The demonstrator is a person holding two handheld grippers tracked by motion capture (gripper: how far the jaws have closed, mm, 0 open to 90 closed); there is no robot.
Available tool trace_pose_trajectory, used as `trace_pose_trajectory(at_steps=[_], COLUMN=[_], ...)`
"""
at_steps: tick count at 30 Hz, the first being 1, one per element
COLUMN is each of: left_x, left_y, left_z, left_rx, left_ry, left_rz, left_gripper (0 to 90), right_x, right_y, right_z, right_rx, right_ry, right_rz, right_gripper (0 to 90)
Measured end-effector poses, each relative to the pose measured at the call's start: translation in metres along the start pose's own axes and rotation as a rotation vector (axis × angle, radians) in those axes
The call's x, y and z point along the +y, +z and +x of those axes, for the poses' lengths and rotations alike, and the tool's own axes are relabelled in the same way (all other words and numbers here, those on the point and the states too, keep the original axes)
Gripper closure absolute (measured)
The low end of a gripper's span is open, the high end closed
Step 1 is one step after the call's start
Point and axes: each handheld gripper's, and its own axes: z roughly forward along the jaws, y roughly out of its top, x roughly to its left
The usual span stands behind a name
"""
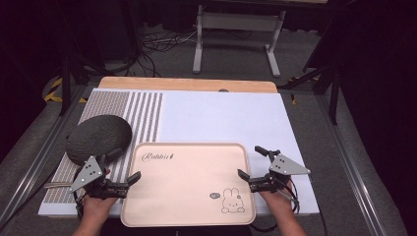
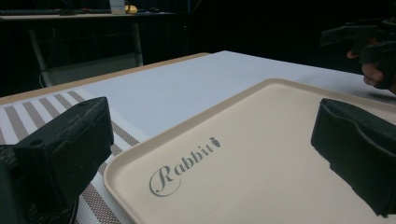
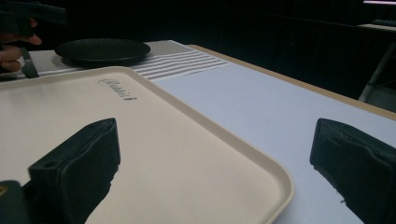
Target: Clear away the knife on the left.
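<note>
Both the left gripper (image 1: 129, 180) and right gripper (image 1: 244, 178), jaws spread wide, straddle the bare beige tray's (image 1: 187, 196) left and right rims.

The high view looks forward and down from above the person's side of the table, taking in the whole tray (image 1: 189, 184) and the floor beyond. The left gripper view sits low and close at the tray's (image 2: 261, 163) left edge, facing across it toward the right gripper (image 2: 369, 44). The right gripper view sits just as low at the tray's (image 3: 154, 140) right edge, facing back toward the dark plate (image 3: 102, 50); all three share the tray.
</note>
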Motion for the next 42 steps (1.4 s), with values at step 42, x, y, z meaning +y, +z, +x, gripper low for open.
trace_pose_trajectory(at_steps=[42], left_x=[0.043], left_y=[-0.003], left_z=[0.014], left_rx=[-0.219], left_ry=[0.1], left_rz=[0.212], left_gripper=[6.9], right_x=[0.0], right_y=[-0.001], right_z=[0.001], right_rx=[0.025], right_ry=[-0.006], right_rz=[-0.006], right_gripper=[2.5])
